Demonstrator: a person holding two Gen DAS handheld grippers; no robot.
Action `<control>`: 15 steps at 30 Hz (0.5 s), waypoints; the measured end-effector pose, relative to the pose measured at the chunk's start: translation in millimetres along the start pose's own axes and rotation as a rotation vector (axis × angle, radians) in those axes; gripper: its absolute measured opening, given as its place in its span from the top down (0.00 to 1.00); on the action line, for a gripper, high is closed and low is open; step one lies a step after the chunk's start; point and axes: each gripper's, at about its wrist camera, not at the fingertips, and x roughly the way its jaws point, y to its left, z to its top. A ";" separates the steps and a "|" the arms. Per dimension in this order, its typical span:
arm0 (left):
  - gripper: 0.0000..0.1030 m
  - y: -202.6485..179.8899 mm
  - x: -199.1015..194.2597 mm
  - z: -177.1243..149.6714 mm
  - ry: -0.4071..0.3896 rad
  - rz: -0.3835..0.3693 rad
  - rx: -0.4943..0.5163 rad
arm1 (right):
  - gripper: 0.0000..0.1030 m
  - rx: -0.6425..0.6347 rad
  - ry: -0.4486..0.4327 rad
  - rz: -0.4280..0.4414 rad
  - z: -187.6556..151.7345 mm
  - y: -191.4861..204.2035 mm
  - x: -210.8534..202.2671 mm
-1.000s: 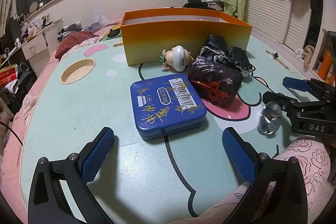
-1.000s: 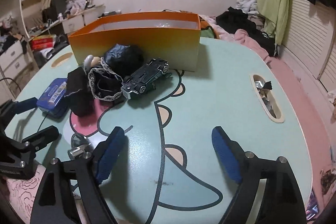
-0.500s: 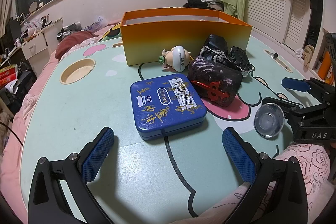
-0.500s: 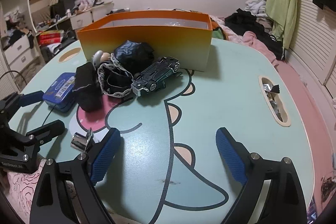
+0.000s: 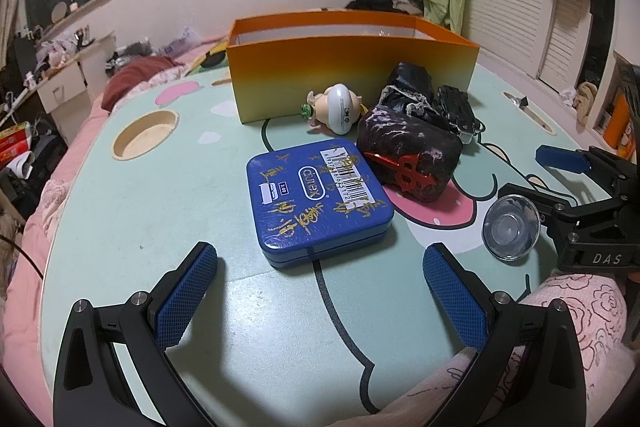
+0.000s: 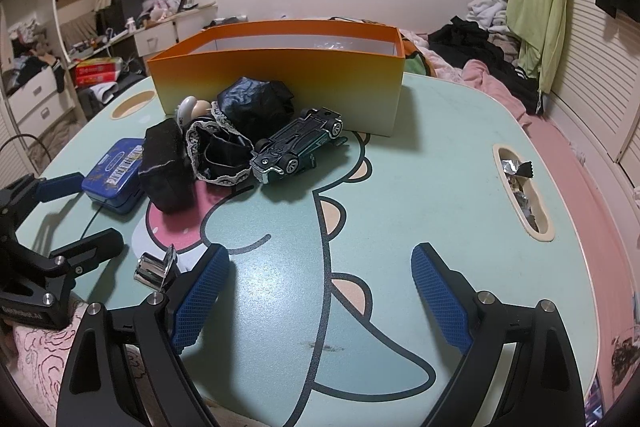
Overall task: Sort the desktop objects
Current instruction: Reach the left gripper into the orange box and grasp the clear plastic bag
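Jaws wide apart on the left gripper (image 5: 319,253), gripping nothing, held low over the green cartoon table (image 5: 120,207). Straight ahead of that gap, just past the fingertips: a blue tin (image 5: 318,199), flat on the table, barcode sticker and gold scribbles up, near edge roughly level with the blue pads but touching neither.

Jaws just opened wider on the right gripper (image 6: 320,251), likewise near full spread, with only bare tabletop between the pads. Just outside its left finger, close to the pad but not inside the gap: a small shiny cup (image 6: 154,269), tipped on its side. Whether touching the finger, cannot tell.

Behind the tin and against its far right corner, a dark pouch (image 5: 408,159) with a red cross-shaped charm. Further back, a pale little figurine (image 5: 334,107) lying on its side, just in front of the orange box (image 5: 352,75). Right of the figurine, a crumpled black bundle (image 6: 256,103) and a lace-edged black cloth (image 6: 220,155), pressed together. Beside them, seen from the right wrist, a toy car (image 6: 300,143), upside down, wheels up, nose towards the camera, well ahead of the right gripper and left of its centre line.

Orange box open-topped, standing at the far side of the heap, inside mostly hidden by its near wall. Well off to the right, a long slot (image 6: 520,183) in the table with crumpled foil wrappers. On the far left, a round recess (image 5: 144,133).
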 end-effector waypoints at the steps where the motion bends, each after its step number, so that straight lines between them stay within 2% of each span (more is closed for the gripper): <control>1: 0.01 2.5 -0.3 3.6 0.023 -0.017 -0.011 | 0.10 0.000 0.000 0.000 0.0 -0.1 0.0; 2: 0.02 5.6 -2.7 8.2 0.034 -0.048 -0.033 | 0.10 0.000 0.000 0.000 0.0 0.0 -0.1; 3: 0.07 8.6 -11.0 16.9 0.011 -0.086 -0.055 | 0.10 0.001 0.001 0.001 0.0 0.1 0.0; 4: 0.11 7.4 -17.6 25.4 -0.020 -0.088 -0.056 | 0.10 0.002 0.001 0.002 0.2 -0.7 0.6; 6: 0.11 0.0 -32.4 49.9 -0.091 -0.058 -0.021 | 0.10 0.001 0.001 0.002 1.4 1.1 0.6; 8: 0.16 -9.6 -36.2 83.4 -0.109 -0.076 0.007 | 0.09 0.001 0.001 0.002 1.4 1.0 0.7; 9: 0.23 -13.4 -30.5 106.2 -0.083 -0.105 -0.001 | 0.09 0.001 0.001 0.002 1.4 1.0 0.6; 12: 0.25 -21.4 6.1 162.4 0.046 -0.197 -0.031 | 0.09 0.002 0.001 0.004 1.8 0.7 1.3; 13: 0.32 -23.0 20.0 175.9 0.082 -0.205 -0.046 | 0.09 0.002 0.000 0.003 1.2 6.1 -1.2; 15: 0.44 -26.9 51.0 200.2 0.147 -0.172 -0.071 | 0.09 0.001 0.000 0.003 1.2 6.0 -1.1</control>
